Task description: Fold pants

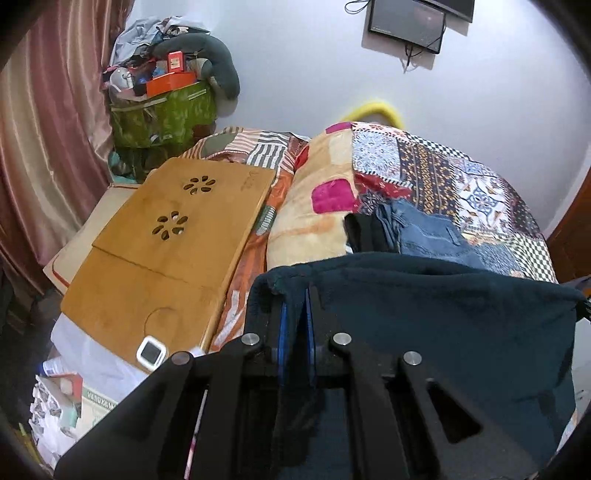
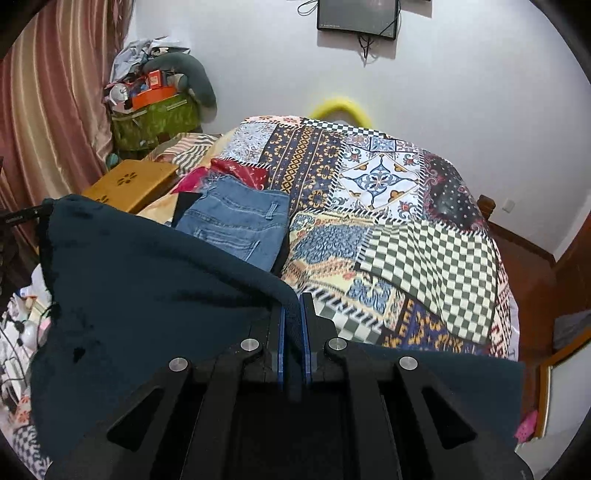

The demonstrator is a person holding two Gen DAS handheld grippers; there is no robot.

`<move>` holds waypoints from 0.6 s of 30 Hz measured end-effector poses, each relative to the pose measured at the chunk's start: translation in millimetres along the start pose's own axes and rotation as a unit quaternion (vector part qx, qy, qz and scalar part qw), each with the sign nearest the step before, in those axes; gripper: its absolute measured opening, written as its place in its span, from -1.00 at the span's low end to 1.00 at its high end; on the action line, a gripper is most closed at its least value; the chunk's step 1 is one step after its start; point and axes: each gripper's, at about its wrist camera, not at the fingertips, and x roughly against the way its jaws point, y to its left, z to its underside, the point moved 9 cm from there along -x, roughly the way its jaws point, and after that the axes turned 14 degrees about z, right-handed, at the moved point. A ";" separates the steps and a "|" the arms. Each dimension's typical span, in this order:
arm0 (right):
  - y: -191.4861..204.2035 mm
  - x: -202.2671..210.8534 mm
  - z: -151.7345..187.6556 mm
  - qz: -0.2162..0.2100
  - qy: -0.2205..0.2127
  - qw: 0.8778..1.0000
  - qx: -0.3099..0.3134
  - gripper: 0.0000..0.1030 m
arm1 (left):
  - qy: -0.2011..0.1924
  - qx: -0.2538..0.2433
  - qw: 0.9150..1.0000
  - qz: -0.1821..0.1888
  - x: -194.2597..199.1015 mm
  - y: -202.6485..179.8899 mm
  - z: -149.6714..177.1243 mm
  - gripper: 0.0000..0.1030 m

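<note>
black gripper (image 1: 294, 295), blue pads (image 2: 282, 325), silver screws

Each camera sat on its own gripper and looked forward and downward along the fingers, close over a dark teal cloth (image 1: 443, 332). The left view faced the bed's left side and a wooden lap tray (image 1: 166, 240). The right view faced the patchwork bedspread (image 2: 406, 221). Both shared folded jeans (image 2: 240, 229), the wall screen (image 1: 406, 26) and the green bag (image 2: 155, 118).

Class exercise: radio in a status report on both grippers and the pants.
Left gripper and right gripper shut on dark teal pants, raised over patchwork bedspread. Folded jeans ahead.
</note>
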 end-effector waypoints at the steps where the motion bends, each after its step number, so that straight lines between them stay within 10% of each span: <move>1: 0.7 4.8 5.7 -0.002 0.001 1.000 -0.001 -0.88 | 0.000 -0.003 1.000 0.000 5.4 -0.7 3.7 -0.83; 18: 24.6 93.1 92.4 -0.032 0.008 0.999 -0.019 -0.88 | -0.006 -0.055 0.998 -0.018 92.9 -7.3 112.2 -0.82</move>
